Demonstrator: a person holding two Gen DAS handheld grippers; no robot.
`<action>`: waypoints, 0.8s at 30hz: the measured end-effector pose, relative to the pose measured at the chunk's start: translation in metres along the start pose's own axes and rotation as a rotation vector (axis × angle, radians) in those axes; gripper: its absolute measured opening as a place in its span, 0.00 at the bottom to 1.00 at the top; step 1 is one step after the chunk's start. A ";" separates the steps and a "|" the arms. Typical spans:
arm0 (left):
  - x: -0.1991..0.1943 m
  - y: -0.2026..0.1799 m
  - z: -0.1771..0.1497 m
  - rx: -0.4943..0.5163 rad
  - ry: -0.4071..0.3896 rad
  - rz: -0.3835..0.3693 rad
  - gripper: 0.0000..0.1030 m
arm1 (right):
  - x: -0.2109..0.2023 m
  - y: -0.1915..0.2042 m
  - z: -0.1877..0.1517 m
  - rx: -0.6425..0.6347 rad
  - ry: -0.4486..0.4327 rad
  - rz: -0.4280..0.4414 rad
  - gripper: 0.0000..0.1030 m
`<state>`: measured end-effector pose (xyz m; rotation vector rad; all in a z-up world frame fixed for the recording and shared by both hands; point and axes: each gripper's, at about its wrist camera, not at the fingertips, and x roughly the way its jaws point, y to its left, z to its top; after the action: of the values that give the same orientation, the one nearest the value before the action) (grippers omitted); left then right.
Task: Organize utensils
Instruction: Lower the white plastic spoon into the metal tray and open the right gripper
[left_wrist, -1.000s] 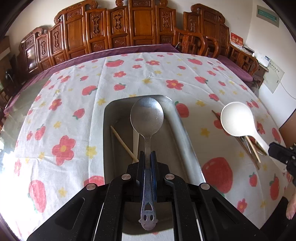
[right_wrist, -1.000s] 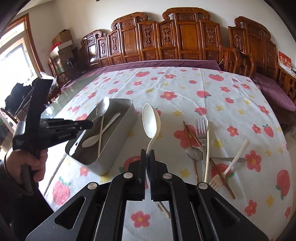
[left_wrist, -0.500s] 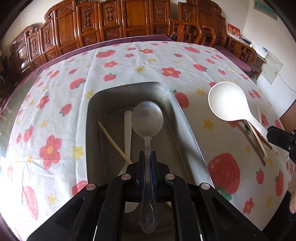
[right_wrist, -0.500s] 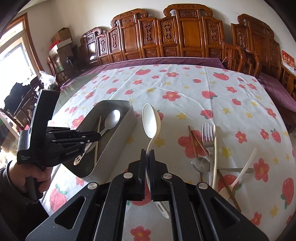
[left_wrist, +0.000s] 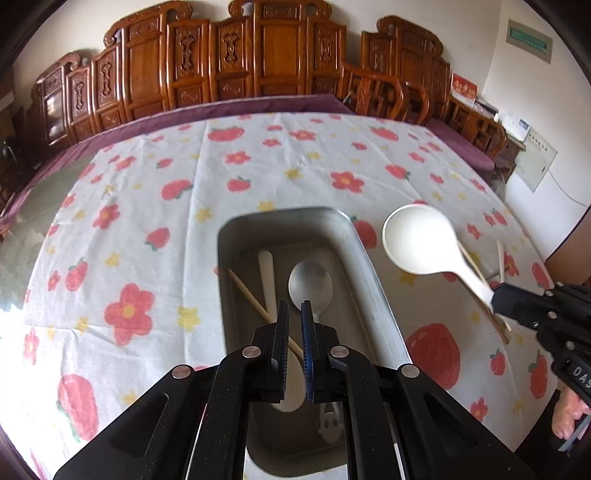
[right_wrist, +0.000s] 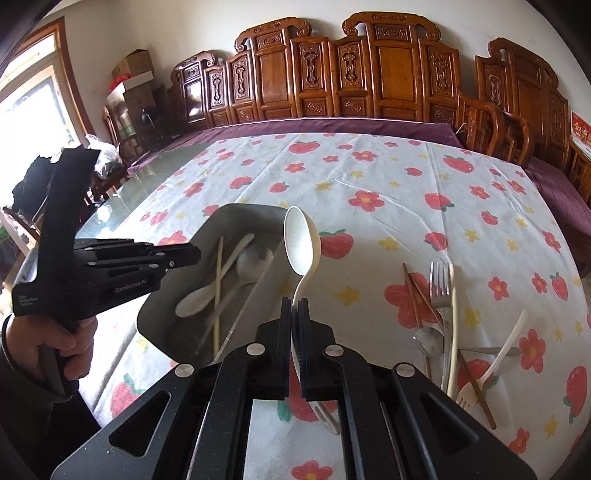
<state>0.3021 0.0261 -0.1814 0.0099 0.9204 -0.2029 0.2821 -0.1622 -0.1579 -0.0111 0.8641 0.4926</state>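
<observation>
A metal tray (left_wrist: 373, 280) sits on the flowered tablecloth. In it lie a metal spoon (left_wrist: 310, 284), a white spoon (left_wrist: 266, 266) and a pale chopstick (left_wrist: 247, 291). My left gripper (left_wrist: 294, 304) hovers over the tray's near half, jaws a narrow gap apart and empty. From the right wrist view that left gripper (right_wrist: 199, 254) sits above the tray's (right_wrist: 236, 208) left side, over the metal spoon (right_wrist: 251, 262). My right gripper (right_wrist: 294, 301) is shut on the handle of a white plastic spoon (right_wrist: 301, 243), its bowl up beside the tray's right rim. In the left wrist view that white plastic spoon (left_wrist: 417, 240) hangs right of the tray.
A heap of utensils lies on the cloth to the right: a metal fork (right_wrist: 439, 280), brown chopsticks (right_wrist: 413, 295), a white plastic fork (right_wrist: 495, 362) and a small metal spoon (right_wrist: 428, 341). A person's hand (right_wrist: 74, 350) holds the left gripper. Carved wooden chairs line the table's far side.
My left gripper has let go of the metal spoon, which now lies in the tray, and has pulled up and back. The right gripper has carried the white spoon left, closer to the tray.
</observation>
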 end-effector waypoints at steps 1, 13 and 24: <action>-0.003 0.002 0.001 -0.002 -0.007 0.000 0.06 | 0.001 0.005 0.002 -0.006 -0.001 0.002 0.04; -0.048 0.042 0.006 -0.044 -0.105 0.023 0.06 | 0.029 0.052 0.015 -0.028 0.024 0.034 0.04; -0.062 0.070 0.009 -0.104 -0.140 0.039 0.06 | 0.082 0.075 0.029 -0.006 0.078 -0.017 0.04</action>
<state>0.2849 0.1043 -0.1325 -0.0818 0.7900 -0.1173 0.3161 -0.0562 -0.1847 -0.0431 0.9379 0.4808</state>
